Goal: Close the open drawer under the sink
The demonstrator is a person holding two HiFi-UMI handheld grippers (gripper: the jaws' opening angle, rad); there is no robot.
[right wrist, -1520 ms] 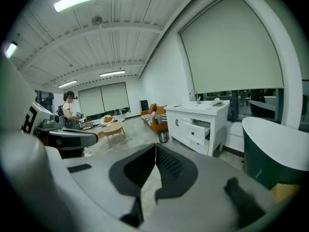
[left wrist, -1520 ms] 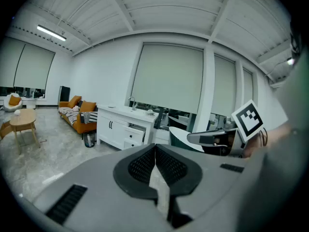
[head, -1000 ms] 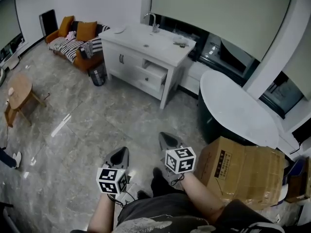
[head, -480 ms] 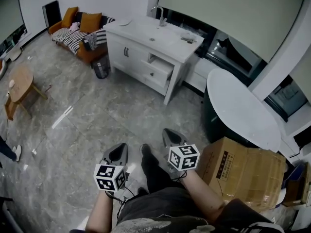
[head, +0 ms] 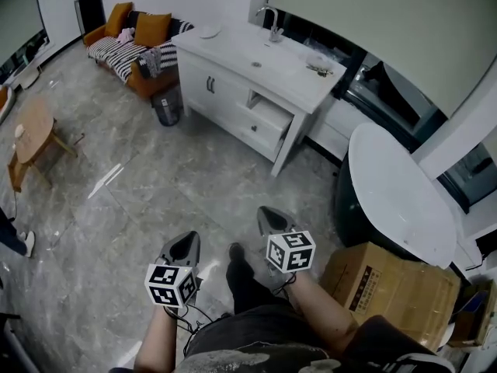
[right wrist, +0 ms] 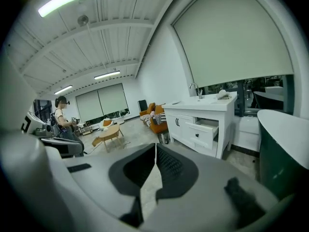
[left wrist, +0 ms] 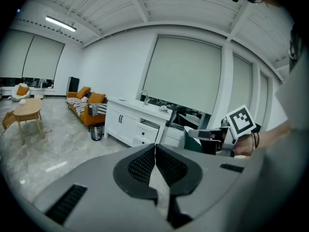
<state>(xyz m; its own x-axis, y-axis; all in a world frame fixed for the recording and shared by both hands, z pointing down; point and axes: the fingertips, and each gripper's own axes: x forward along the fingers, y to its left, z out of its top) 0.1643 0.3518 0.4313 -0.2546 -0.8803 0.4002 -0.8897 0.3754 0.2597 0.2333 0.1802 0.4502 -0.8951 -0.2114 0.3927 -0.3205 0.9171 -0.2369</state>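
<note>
While you stand on the grey floor (head: 140,208), well apart from the white sink cabinet (head: 221,92), both tongs are pressed together and pinch nothing. Your left tongs (head: 187,242) point ahead at the lower left of the head view. In the left gripper view their 2 jaws meet in a thin seam, with only floor behind the tips. Your right tongs (head: 269,216) sit near them on the right, likewise closed tip to tip.

The drawer (head: 269,118) stands pulled out from the right part of the cabinet, just below the white surface (head: 272,64) and to the right of the 2 cupboard doors (head: 203,84). In the right gripper view its front juts out past the cabinet face. A faucet (head: 271,14) rises at the back of that surface. A dark bin (head: 165,107) stands at the cabinet's left end, with an orange sofa (head: 128,37) beyond it. A cardboard box (head: 392,294) lies on the floor close to your right arm. In the right gripper view a person (right wrist: 62,117) stands far off at the left.
</note>
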